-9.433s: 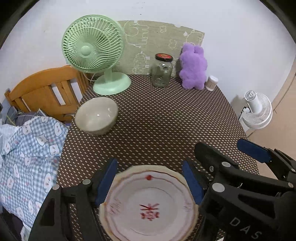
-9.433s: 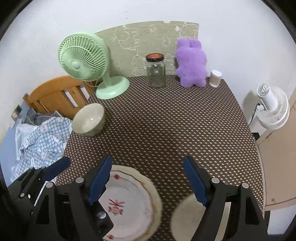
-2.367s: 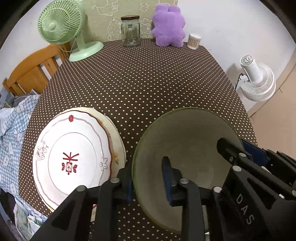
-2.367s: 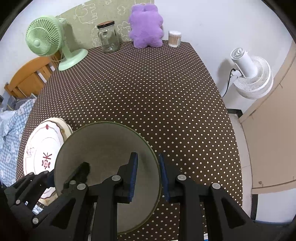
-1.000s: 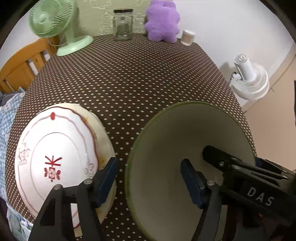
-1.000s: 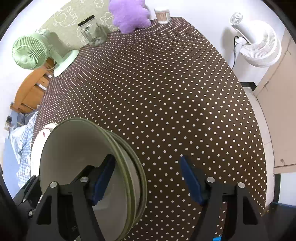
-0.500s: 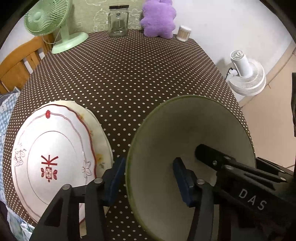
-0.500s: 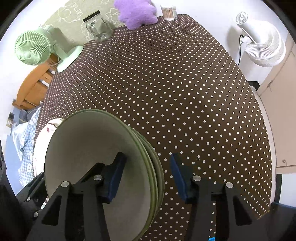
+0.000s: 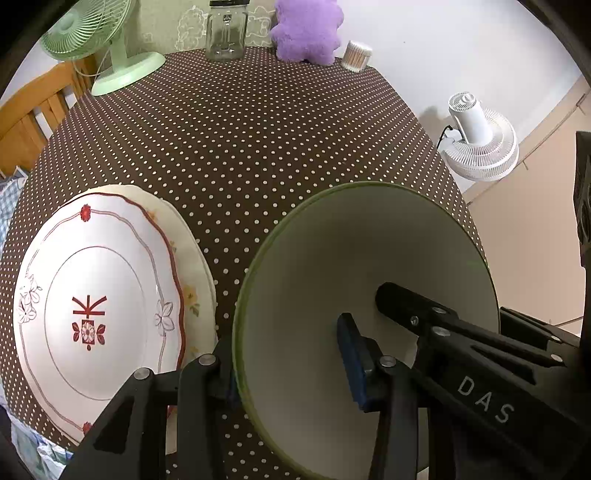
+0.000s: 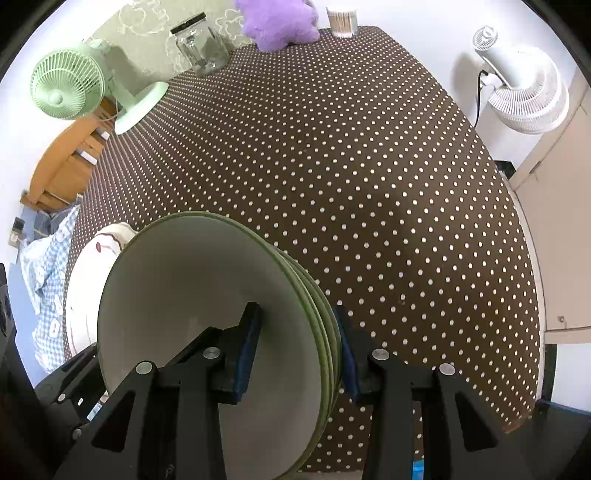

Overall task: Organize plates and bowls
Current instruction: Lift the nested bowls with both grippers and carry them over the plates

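A stack of green-rimmed grey bowls (image 9: 362, 258) (image 10: 192, 288) stands at the near right of the brown dotted table (image 9: 240, 129). My left gripper (image 9: 291, 354) is closed across the stack's left rim, one pad inside and one outside. My right gripper (image 10: 299, 339) is closed across its right rim in the same way. A white plate with red flower pattern (image 9: 96, 295) lies on a cream plate to the left of the bowls; it also shows in the right wrist view (image 10: 92, 258).
At the far table edge stand a green fan (image 9: 92, 37), a glass jar (image 9: 225, 31), a purple plush toy (image 9: 306, 29) and a cotton swab pot (image 9: 356, 55). A wooden chair (image 9: 29, 107) is left; a white floor fan (image 9: 480, 144) is right.
Both grippers were open around the bowl stack's rim a second ago and have closed onto it. Earlier one bowl was carried onto the stack; the plates lay stacked throughout.
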`<action>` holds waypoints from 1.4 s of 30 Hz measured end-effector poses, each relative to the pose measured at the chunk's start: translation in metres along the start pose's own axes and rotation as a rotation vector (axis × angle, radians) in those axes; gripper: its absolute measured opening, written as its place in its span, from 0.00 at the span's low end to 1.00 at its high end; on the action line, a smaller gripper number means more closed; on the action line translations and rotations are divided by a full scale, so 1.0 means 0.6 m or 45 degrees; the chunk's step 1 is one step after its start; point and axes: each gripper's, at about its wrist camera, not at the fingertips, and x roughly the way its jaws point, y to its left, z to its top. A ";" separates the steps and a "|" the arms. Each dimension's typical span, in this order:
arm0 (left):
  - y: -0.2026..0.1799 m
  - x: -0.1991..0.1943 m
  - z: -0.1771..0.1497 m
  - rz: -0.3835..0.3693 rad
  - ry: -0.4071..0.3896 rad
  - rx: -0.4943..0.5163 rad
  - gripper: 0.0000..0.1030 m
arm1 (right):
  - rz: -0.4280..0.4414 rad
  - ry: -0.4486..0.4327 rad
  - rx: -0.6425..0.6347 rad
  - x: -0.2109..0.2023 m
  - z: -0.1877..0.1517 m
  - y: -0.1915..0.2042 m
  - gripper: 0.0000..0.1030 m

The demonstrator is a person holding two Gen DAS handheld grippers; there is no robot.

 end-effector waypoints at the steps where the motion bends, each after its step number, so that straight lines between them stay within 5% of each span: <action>1: -0.001 -0.002 -0.002 0.004 0.000 0.003 0.41 | 0.003 0.008 0.008 0.000 -0.002 0.000 0.42; 17: -0.001 -0.065 -0.014 0.036 -0.057 -0.008 0.41 | 0.032 -0.015 -0.012 -0.049 -0.010 0.013 0.42; 42: 0.086 -0.148 0.015 0.040 -0.127 -0.009 0.41 | 0.028 -0.101 -0.069 -0.110 0.008 0.143 0.42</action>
